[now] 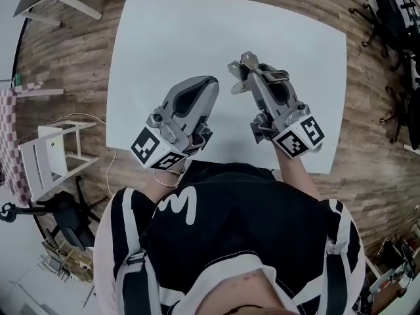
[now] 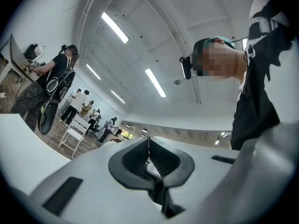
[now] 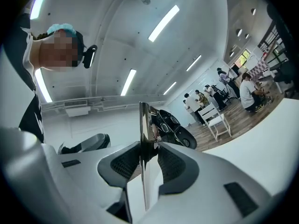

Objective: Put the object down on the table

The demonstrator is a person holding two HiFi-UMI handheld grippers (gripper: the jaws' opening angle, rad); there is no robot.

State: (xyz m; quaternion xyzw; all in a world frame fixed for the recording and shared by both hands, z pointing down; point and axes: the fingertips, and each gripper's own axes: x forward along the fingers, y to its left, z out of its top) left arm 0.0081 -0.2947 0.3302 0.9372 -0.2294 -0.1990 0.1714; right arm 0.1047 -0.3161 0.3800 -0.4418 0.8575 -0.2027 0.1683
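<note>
Right gripper [image 3: 148, 148]: clenched on thin shiny metal piece [image 3: 143, 120], edge-on between pads, protruding past tips, above white table [image 1: 164, 38].
Left gripper [image 2: 149, 149]: jaws together, nothing between.
Advice: lower until piece rests on table beneath tips, then ease jaws apart; avoid drop.

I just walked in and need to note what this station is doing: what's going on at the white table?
A person stands at a white table with a hand-held tool in each hand. The right tool is shut on a thin shiny metal piece, held edge-on over the table and not yet let go. The left tool is shut with nothing in it, and sits beside the right one over the table's near side.
</note>
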